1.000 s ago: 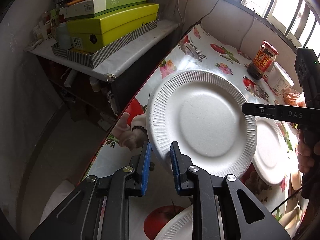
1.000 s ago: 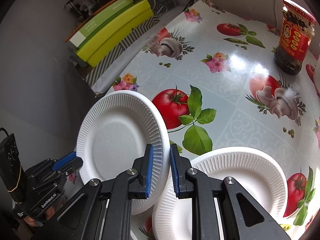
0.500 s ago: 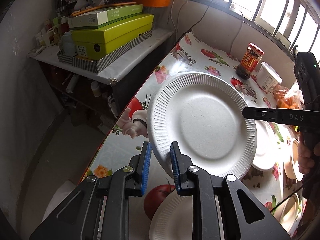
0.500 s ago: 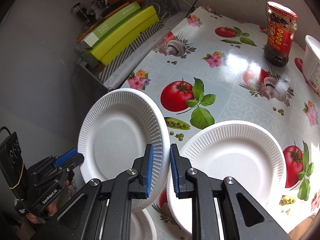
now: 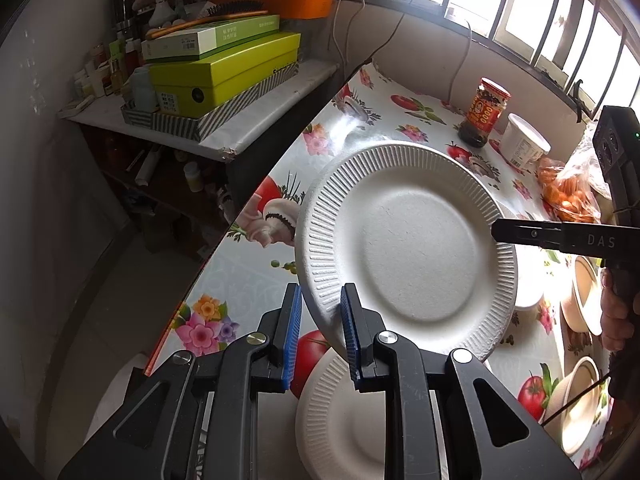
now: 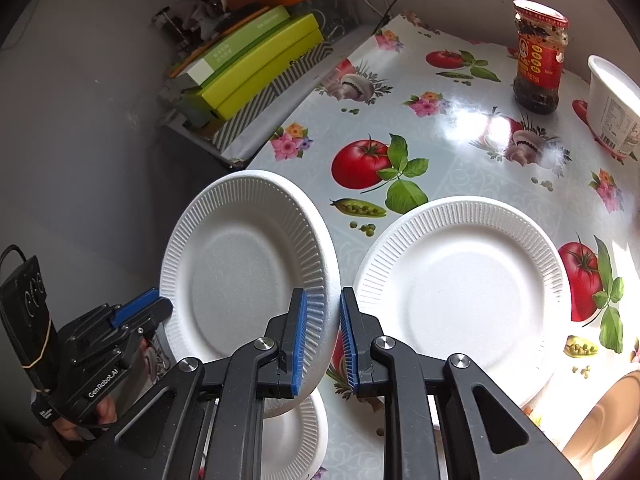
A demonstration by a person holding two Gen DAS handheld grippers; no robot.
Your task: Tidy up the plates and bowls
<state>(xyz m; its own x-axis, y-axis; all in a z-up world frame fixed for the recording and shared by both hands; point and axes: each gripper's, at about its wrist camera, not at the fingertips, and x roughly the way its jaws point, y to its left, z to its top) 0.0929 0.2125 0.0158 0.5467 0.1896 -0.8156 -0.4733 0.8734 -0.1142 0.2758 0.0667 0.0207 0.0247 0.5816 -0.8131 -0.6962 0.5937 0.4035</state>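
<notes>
A white ribbed foam plate (image 5: pixel 404 248) hangs tilted in the air above the table, held at both rims. My left gripper (image 5: pixel 318 332) is shut on its near rim. My right gripper (image 6: pixel 323 334) is shut on the opposite rim of the same plate (image 6: pixel 240 264). A second white plate (image 6: pixel 460 292) lies flat on the table to the right. A third plate (image 5: pixel 344 424) lies on the table under the held one. Beige bowls (image 5: pixel 584 296) stand at the right edge.
The table (image 6: pixel 400 120) has a tomato-print oilcloth. A chili sauce jar (image 6: pixel 538 56), a white tub (image 6: pixel 612 108) and a bag of oranges (image 5: pixel 568 196) stand at the back. A side shelf with green boxes (image 5: pixel 224 72) is to the left.
Both grippers have lifted the held plate higher and drawn back from the table. More of the tabletop and the plate beneath now show.
</notes>
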